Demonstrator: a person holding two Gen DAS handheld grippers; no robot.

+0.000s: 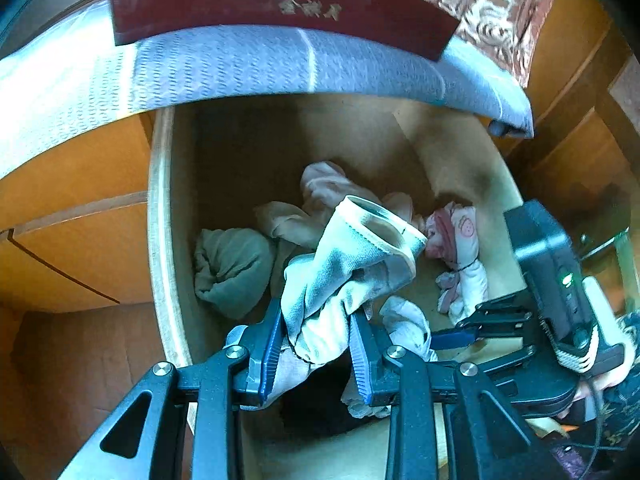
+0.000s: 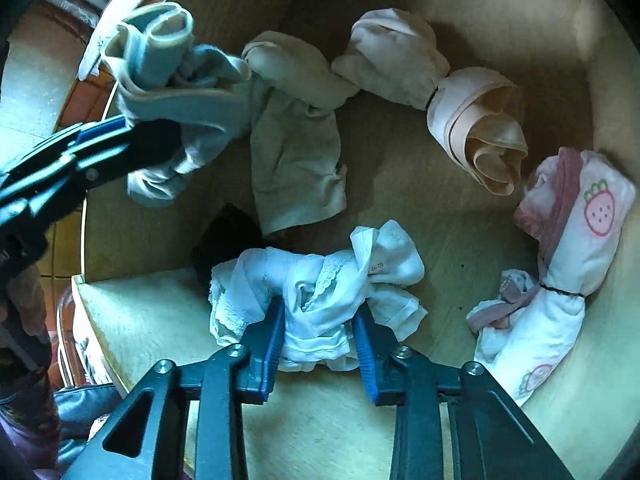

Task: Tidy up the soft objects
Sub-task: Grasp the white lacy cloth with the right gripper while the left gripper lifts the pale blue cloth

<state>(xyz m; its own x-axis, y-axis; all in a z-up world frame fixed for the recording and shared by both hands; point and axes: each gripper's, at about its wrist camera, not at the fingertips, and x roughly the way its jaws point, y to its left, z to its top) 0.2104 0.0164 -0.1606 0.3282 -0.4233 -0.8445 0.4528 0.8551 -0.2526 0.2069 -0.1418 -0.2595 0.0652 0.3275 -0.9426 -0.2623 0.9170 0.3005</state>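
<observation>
An open wooden drawer (image 1: 160,220) holds several bundled soft garments. My left gripper (image 1: 316,344) is shut on a pale blue sock-like cloth (image 1: 360,252), lifted above the drawer; in the right wrist view this gripper (image 2: 132,128) and the cloth (image 2: 168,68) sit upper left. My right gripper (image 2: 320,340) is down in the drawer, its blue pads pressing on a white lacy cloth (image 2: 320,292) lying on the drawer floor (image 2: 440,216). In the left wrist view the right gripper (image 1: 452,338) reaches in from the right at that white cloth (image 1: 404,320).
Other bundles lie in the drawer: a grey-green cloth (image 2: 296,160), a pink one (image 2: 392,56), a peach roll (image 2: 480,128), a strawberry-print bundle (image 2: 580,232) and a black item (image 2: 228,236). A red box (image 1: 260,4) rests on a blue-white cloth (image 1: 240,68) above the drawer.
</observation>
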